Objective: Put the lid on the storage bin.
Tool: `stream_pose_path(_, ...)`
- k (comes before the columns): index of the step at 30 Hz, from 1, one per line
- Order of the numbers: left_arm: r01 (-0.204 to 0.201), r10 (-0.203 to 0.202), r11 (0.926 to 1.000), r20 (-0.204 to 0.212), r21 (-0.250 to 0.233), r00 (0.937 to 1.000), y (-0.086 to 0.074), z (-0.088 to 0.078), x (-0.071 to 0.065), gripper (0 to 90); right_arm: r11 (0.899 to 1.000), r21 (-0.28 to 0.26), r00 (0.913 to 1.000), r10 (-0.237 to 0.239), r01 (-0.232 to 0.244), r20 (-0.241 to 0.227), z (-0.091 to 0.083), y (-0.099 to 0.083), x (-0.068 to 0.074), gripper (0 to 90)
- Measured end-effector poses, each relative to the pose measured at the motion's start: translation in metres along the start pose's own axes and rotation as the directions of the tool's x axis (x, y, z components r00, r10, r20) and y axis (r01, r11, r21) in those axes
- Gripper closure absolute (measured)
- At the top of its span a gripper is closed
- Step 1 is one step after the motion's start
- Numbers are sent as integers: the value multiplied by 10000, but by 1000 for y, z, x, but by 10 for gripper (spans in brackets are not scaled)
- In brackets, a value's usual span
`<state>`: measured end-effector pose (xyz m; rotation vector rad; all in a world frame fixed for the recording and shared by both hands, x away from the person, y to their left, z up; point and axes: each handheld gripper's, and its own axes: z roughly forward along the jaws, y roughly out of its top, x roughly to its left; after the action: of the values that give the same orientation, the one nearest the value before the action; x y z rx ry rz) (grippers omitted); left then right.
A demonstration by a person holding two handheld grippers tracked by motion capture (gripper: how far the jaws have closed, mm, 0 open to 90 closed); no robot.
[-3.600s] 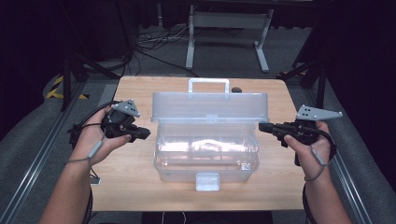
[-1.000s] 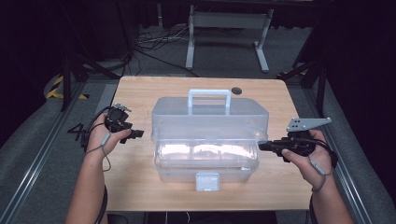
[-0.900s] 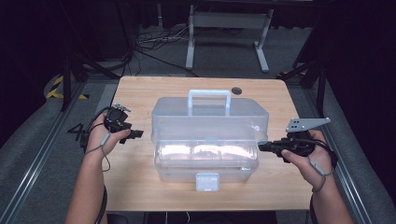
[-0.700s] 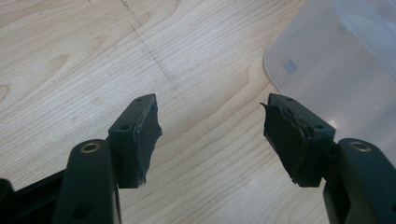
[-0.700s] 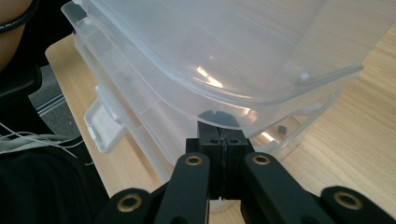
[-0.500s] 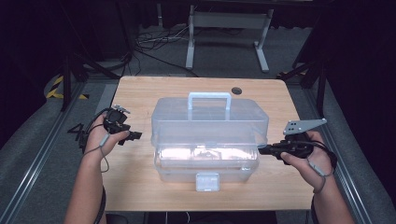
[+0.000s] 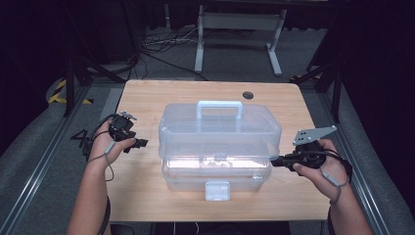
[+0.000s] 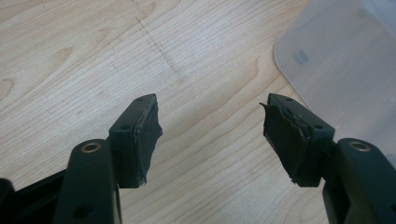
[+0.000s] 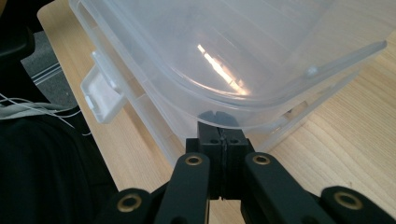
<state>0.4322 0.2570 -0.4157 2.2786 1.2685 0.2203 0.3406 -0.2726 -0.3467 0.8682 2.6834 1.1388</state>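
Observation:
A clear plastic toolbox (image 7: 218, 171) stands mid-table, its domed lid (image 7: 220, 129) with a white handle (image 7: 219, 105) resting slightly raised over the base. My right gripper (image 7: 275, 161) is shut, and its tips sit under the lid's right edge. In the right gripper view the joined jaws of that gripper (image 9: 223, 131) tuck beneath the translucent lid (image 9: 224, 42) rim, with nothing between them. My left gripper (image 7: 143, 143) hovers left of the box, apart from it. Its jaws stand open over bare wood in the left gripper view (image 8: 210, 126), with a lid corner (image 8: 336, 60) at upper right.
The wooden table (image 7: 147, 98) has a small round hole (image 7: 248, 95) at the back right. A white latch (image 7: 218, 190) hangs at the box's front, also seen as the latch (image 9: 100, 95) in the right gripper view. Dark floor, cables and a metal stand lie beyond the table.
The lid, upright and open 3.6 s ago, has swung down over the base and sunk a little more in the last second. My left gripper has drawn away from the box.

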Motion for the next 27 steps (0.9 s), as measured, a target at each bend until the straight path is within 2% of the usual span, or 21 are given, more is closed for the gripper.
stream_pose_path(9, 80, -80, 10000, 40, 6, 10000, 1, 1, 0, 358, 9994, 331, 10000, -45, 47, -61, 2, -2, 0, 900)
stream_pose_path(21, -98, 98, 9999, 28, 57, 9999, 4, 3, 2, 349, 9966, 819, 9999, -90, 94, -62, 3, -6, 1, 900)
stream_pose_path(27, 33, -34, 10000, 130, 44, 9999, 6, 5, 3, 347, 9949, 995, 9998, -149, 158, -104, 5, -9, 1, 900)
